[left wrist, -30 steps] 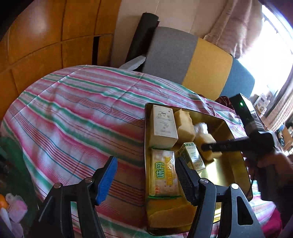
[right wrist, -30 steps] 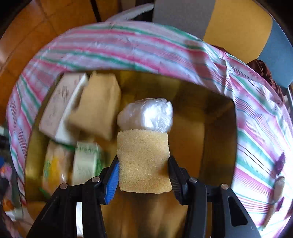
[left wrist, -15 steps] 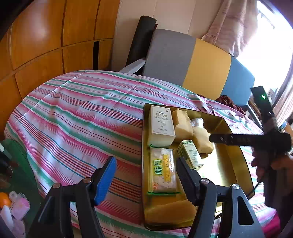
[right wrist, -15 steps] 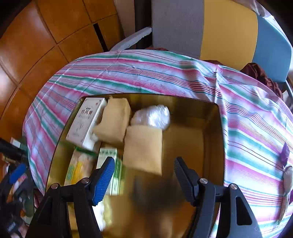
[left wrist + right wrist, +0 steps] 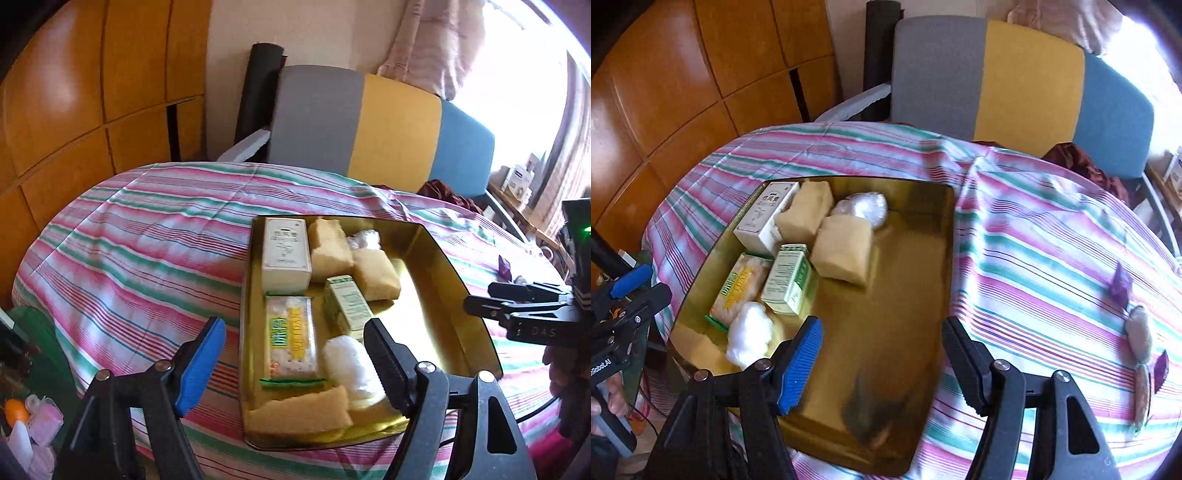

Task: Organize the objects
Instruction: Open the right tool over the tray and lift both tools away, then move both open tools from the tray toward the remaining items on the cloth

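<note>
Right wrist view: right gripper (image 5: 881, 363) open above gold tray (image 5: 938, 236)

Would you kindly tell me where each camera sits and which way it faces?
Left wrist: on the left gripper, off the tray's near-left corner, looking along it toward the sofa; own open fingers show, with the right gripper at the right edge.
Right wrist: on the right gripper, above the tray's bare half, facing the sofa; own open fingers show, with the left gripper at the left edge.
Shared: tray, green box, sofa.
</note>
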A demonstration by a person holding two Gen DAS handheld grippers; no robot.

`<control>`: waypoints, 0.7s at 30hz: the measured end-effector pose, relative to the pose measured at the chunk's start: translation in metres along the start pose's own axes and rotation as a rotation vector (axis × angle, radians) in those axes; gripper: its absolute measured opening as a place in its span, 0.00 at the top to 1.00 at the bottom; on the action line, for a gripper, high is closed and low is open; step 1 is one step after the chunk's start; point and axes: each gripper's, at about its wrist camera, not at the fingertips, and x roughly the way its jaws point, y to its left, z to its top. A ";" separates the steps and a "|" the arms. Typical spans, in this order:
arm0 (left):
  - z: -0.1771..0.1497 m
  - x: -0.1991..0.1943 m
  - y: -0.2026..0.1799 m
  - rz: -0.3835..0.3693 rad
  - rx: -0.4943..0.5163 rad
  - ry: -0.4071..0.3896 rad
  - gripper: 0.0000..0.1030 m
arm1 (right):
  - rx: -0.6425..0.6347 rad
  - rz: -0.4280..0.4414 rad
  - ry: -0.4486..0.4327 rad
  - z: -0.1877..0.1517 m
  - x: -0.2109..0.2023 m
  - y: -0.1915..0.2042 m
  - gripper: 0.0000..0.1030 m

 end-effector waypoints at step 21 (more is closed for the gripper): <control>-0.003 0.016 -0.092 -0.088 0.195 0.079 0.20 | 0.240 -0.262 -0.021 -0.063 -0.055 -0.162 0.33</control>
